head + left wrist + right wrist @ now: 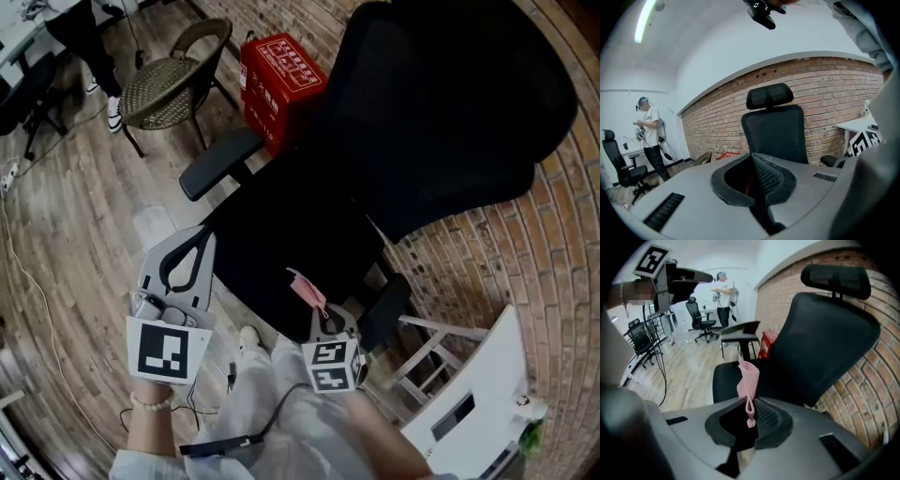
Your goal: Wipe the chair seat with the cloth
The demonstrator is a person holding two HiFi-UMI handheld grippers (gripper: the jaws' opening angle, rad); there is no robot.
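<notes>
Only a thin fold of the pink cloth (pixel 748 380) is clamped in my right hand-held gripper (pixel 751 405), over the near edge of the chair seat (pixel 725 380). I reckon dragging it across the seat could tug it free. My left hand-held gripper (pixel 753 161) is closed and empty.

So the background stuff: there's a red box (pixel 281 80) with white print standing on the wood plank floor (pixel 75 225), right up against the brick wall (pixel 450 253). Just left of the box sits a brown wicker chair (pixel 169 84) on thin dark legs. Well away from the box, toward the lower left, a thin white cable (pixel 33 291) snakes over the planks. Further along the same wall, well apart from the box, there's a white table (pixel 487 375). In the left gripper view a person (pixel 648 129) in a white shirt stands way left of the box, next to a spare black office chair (pixel 618 164), with a ceiling light strip (pixel 646 18) overhead.
</notes>
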